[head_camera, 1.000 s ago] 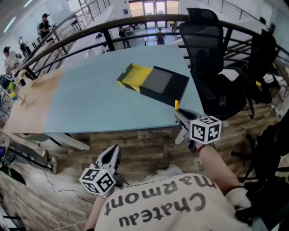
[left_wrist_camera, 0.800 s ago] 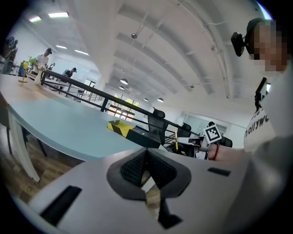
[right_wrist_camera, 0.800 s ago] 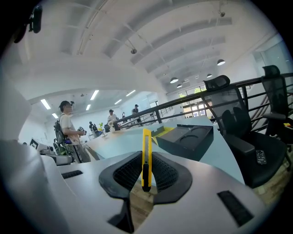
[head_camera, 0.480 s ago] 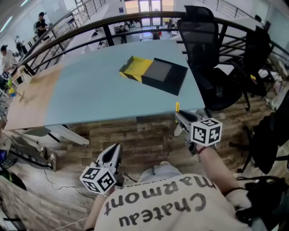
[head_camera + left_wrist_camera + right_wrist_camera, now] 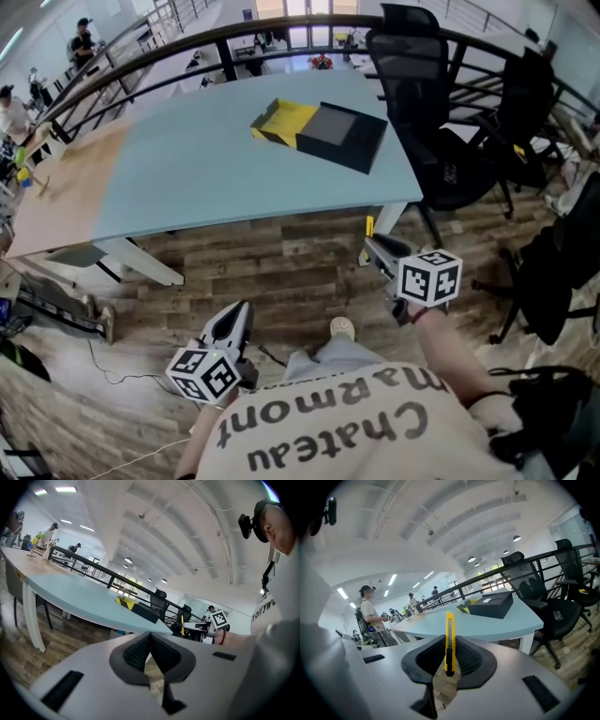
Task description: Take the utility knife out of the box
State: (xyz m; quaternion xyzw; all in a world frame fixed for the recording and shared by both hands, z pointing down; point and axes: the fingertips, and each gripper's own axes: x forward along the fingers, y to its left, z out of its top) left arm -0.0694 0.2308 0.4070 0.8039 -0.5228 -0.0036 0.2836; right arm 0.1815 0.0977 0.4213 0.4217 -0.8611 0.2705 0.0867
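Your right gripper [image 5: 449,648] clamps the thin yellow knife [image 5: 449,625] upright, beyond the table's [image 5: 187,178] near edge; any slackening drops it on the floor [image 5: 281,272]; your left gripper [image 5: 150,641] is closed, empty.

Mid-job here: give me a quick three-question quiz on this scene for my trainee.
1. True or false: the utility knife is clamped between the right claw's jaws.
2. Where does the black box sit? A) on the floor B) on the blue table C) on an office chair
3. Fill in: the left claw holds ____.
Key: 1 true; 2 B; 3 nothing (its jaws are together, with only floor behind them).
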